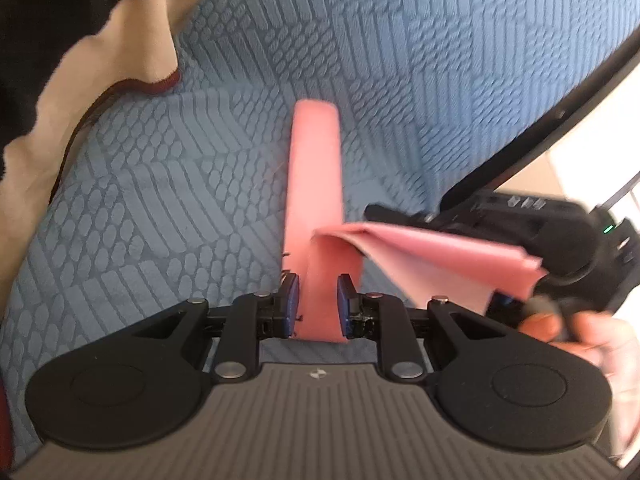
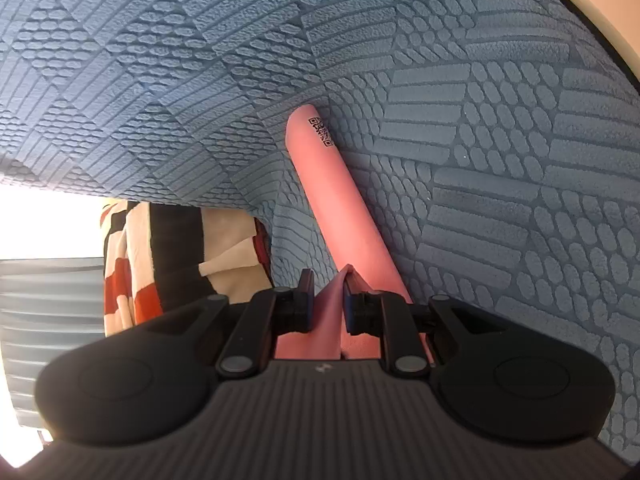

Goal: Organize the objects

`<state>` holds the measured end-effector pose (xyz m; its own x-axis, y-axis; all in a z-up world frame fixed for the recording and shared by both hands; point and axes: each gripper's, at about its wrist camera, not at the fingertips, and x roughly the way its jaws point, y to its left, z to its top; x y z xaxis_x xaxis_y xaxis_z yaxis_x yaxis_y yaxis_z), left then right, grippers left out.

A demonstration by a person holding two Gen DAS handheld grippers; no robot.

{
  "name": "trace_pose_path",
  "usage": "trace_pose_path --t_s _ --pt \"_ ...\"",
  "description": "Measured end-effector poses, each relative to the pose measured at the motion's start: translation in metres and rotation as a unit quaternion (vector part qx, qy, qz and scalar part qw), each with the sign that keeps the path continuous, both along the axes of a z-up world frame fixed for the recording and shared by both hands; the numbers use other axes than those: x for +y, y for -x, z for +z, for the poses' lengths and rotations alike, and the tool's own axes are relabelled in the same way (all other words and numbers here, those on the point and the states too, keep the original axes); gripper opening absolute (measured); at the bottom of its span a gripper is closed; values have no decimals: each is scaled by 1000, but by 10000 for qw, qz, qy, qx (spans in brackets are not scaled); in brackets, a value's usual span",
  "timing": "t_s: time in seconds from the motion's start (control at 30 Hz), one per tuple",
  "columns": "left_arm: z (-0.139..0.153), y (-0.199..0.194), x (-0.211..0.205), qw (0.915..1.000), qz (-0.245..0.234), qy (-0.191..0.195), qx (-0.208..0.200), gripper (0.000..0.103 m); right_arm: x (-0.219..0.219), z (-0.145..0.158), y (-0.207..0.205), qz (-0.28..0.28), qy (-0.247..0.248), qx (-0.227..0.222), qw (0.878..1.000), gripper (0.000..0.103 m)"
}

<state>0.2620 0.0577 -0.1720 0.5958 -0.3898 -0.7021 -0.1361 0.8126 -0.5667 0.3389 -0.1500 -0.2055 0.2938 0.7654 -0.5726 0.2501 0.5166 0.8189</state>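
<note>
A long pink cloth (image 1: 312,184) lies folded in a narrow strip on the blue textured bedspread (image 1: 160,200). Its near end stands up between the pads of my left gripper (image 1: 318,284), which is open, with a gap beside the cloth. A flap of the same cloth runs off to the right into my right gripper (image 1: 384,228), held by a person's hand (image 1: 592,332). In the right wrist view the pink cloth (image 2: 336,200) carries a small QR label (image 2: 321,131), and my right gripper (image 2: 328,280) is shut on a raised fold of it.
A beige and black blanket (image 1: 132,40) lies at the upper left on the bedspread (image 2: 480,160). A striped orange, black and cream cloth (image 2: 160,260) hangs at the bed's edge. A dark curved rim (image 1: 560,120) bounds the bed at the right.
</note>
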Motion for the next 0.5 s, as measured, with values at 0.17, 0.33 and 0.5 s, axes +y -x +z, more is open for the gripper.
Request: trace_pose_path --t_s 0.17,0.33,0.5 --pt "-4 2 -6 10000 0 -75 7 23 -1 -2 -1 -39 2 28 10000 20" --pt "-6 -2 -8 9999 24 -112 20 26 -7 5 -3 -49 -133 7 9999 41" --pt "-7 -5 -8 9999 42 -108 36 27 -12 29 0 53 1 -409 9991 54"
